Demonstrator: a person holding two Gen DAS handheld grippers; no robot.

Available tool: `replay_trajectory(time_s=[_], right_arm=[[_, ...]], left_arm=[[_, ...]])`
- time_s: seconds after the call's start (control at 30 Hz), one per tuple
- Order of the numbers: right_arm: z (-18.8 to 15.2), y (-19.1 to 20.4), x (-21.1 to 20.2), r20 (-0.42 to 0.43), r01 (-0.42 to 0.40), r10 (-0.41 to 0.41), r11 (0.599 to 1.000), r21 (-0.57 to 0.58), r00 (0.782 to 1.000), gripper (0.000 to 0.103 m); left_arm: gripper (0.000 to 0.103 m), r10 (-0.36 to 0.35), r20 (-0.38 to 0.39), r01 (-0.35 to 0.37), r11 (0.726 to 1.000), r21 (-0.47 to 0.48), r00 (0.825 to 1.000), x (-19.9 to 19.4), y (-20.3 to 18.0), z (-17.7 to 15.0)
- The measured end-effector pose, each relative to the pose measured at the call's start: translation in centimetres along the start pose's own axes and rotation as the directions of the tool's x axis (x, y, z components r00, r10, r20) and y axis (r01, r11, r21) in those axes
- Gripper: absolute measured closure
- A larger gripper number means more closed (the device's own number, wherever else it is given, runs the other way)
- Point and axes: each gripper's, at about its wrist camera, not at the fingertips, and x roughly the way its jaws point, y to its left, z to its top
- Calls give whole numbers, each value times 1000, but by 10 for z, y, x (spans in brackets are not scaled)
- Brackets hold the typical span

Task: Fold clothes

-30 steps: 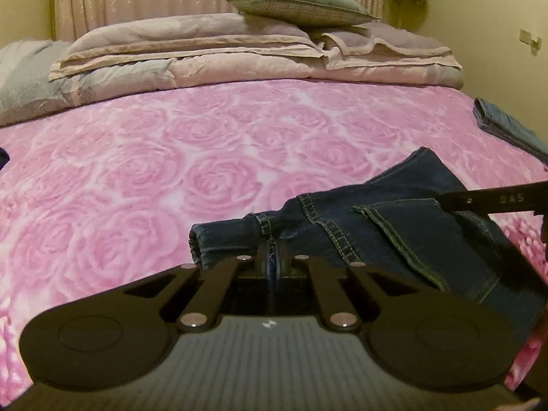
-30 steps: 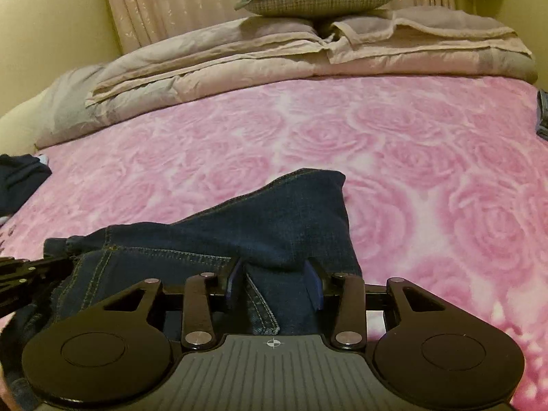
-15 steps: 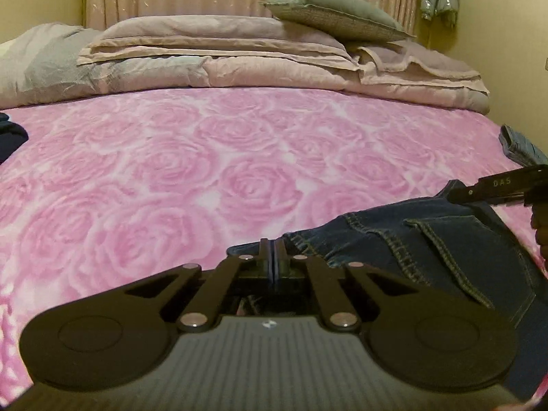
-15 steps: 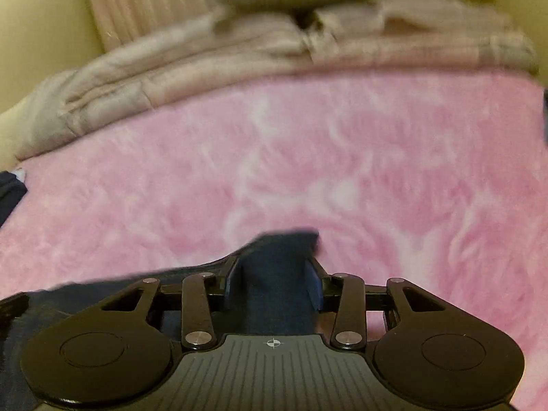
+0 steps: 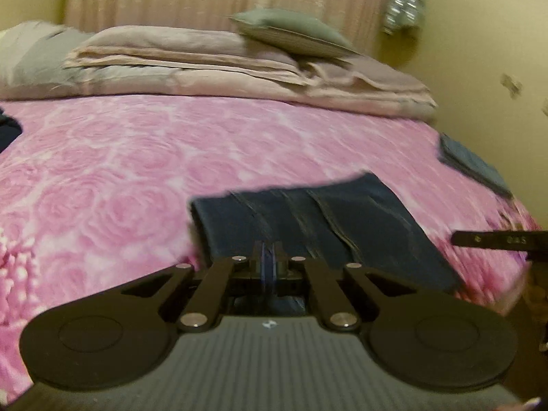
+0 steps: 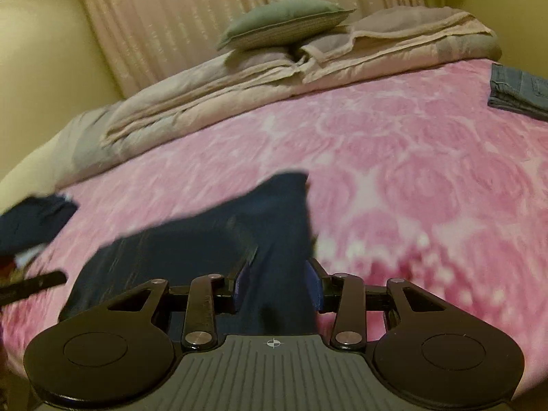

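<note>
Dark blue jeans (image 5: 308, 219) lie folded into a blurred, stitched slab on the pink rose-patterned bed (image 5: 137, 157). The left gripper (image 5: 268, 257) is clenched on their near edge; the right gripper (image 6: 277, 284) grasps a bunched fold between parted fingers.

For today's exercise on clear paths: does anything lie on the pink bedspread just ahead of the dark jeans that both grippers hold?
Nothing visible does. Ahead of the dark jeans the pink bedspread is bare; the folded grey-blue garment lies off to the right edge.
</note>
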Motion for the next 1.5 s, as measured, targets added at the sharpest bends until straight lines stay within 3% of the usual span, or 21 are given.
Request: replay_trajectory(time_s=[0.1,0.2,0.27,0.37,0.47,0.83,0.9,0.93,0.97,1.07,1.2,1.5], right_arm=[[-25,17,-8,15,22,-21,997,-73,1000,63],[-44,28,10,-4,69,-71,984,-166,997,63],[-52,33,23,-23,104,-111,972,-209,994,63],[-47,34,21,-51,113,-124,979,-172,991,63],[-46,36,16,-54,109,-119,981,-161,991,63],[-42,45,10,-82,124,-135,984,-125,987,62],[-42,47,3,-81,127,-136,986,-104,987,52],[-43,49,-2,-71,135,-142,986,-97,987,20],[-45,50,-7,-53,141,-146,986,-95,988,8],[-48,58,-19,-25,126,-129,985,-115,991,8],[-51,64,-25,-42,136,-141,985,-103,989,8],[-52,71,-49,-39,165,-167,985,-54,985,8]], left_arm=[[100,31,-49,-30,999,20,998,7,-7,-20],[100,41,-69,-44,998,-45,997,18,0,-30],[100,62,-73,-64,998,-26,995,18,-4,-28],[101,104,-75,-104,995,-2,992,9,-13,-24],[101,100,-65,-102,995,-22,993,-3,-15,-21],[99,196,-170,-204,979,-30,966,1,-20,-27],[99,222,-189,-233,972,-38,957,-3,-20,-28],[99,228,-192,-240,970,-42,955,-6,-19,-28],[99,233,-193,-246,968,-45,953,-9,-19,-28],[95,245,-187,-258,965,-44,951,-19,-21,-27],[78,260,-177,-271,962,-41,949,-33,-25,-25],[70,279,-156,-286,958,-30,948,-64,-34,-26]])
